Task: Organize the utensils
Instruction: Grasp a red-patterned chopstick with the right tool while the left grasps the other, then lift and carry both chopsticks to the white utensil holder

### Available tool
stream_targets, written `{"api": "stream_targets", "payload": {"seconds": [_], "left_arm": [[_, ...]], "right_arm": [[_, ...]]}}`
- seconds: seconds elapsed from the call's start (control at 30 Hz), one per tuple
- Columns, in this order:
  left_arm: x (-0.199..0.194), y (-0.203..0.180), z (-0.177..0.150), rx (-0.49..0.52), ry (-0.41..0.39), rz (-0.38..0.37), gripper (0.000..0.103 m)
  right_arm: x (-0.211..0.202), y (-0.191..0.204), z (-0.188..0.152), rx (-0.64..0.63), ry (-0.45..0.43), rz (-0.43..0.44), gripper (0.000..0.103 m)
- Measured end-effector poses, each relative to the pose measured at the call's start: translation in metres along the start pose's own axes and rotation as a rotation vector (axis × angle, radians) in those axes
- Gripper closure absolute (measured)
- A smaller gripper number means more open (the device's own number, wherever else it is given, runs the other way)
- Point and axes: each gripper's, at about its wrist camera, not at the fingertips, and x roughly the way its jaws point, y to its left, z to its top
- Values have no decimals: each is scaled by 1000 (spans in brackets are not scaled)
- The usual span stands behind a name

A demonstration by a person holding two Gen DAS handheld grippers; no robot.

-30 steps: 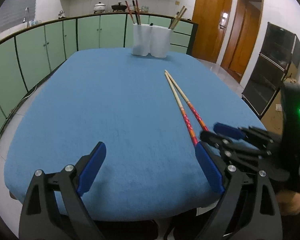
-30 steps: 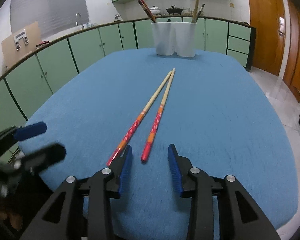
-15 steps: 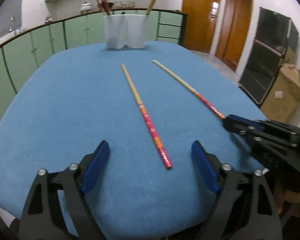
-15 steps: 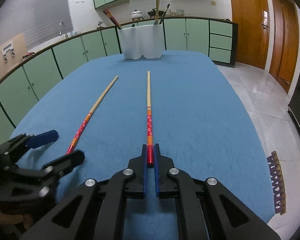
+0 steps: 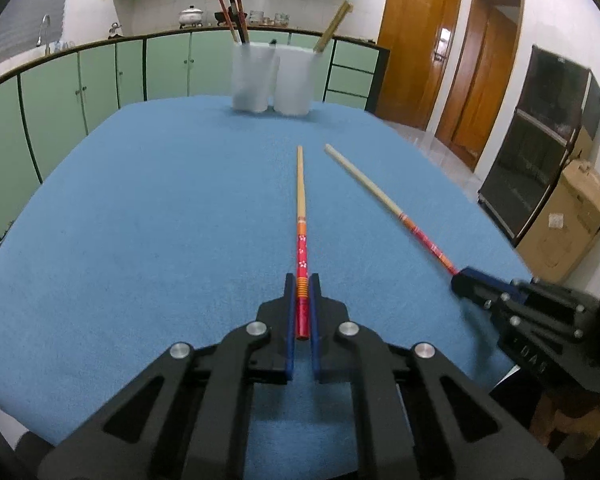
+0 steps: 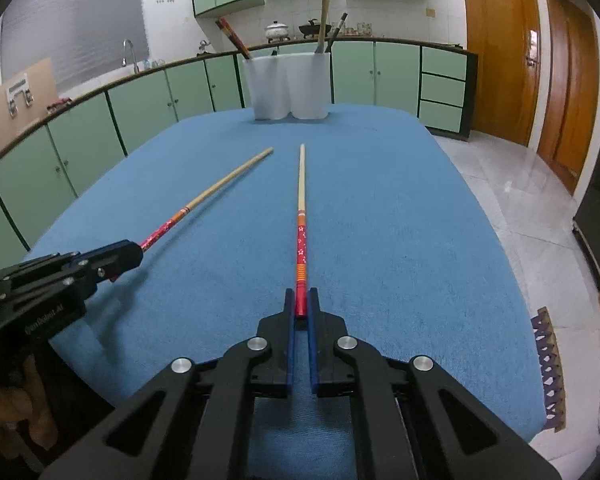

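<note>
Chopsticks are now in both grippers: the left gripper [image 5: 303, 304] is pinched on the red end of one chopstick [image 5: 300, 208], and the right gripper [image 6: 301, 306] is pinched on the red end of the other chopstick [image 6: 301, 216]. Each stick points forward over the blue tabletop [image 5: 140, 220] with its pale tip aimed toward the white holder [image 6: 288, 88] at the far edge, well apart from both tips. Whether the tips are touching the cloth or are just clear of it cannot be told. The holder's two cups already carry several sticks, dark red ones on the left and pale ones on the right. The step in hand looks like lifting and carrying both sticks to the holder. Since each is gripped only at its very end, the hold is probably weak against twisting, so a slow lift with level wrists would suit, then tipping each stick tip-down above a cup, clear of the sticks already there, before letting go.
</note>
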Motion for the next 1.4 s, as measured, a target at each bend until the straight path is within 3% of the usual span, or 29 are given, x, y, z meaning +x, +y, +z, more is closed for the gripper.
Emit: {"api": "stream_targets", "payload": {"seconds": [0.17,0.47,0.73,1.03,1.23,1.4], "left_arm": [[-34,5,47,-19,-76,-17,98],[-70,17,158,12,-168,-26,98],[-70,27,260,26,-180,-32,98],[-48,24,352,49,-185,13,98],[-4,26,370,70,-99,61,98],[33,42,368,53,-34,67,98]], "right_arm": [[-35,-4,39,30,-63,35,98],[-88,-7,159,-16,-173,59,98],[-90,0,268,-93,-178,50,98],[-76,20,369,-97,-223,54,98],[-46,25,419,-104,-279,1,98],[4,20,432,-103,-251,-50,98]]}}
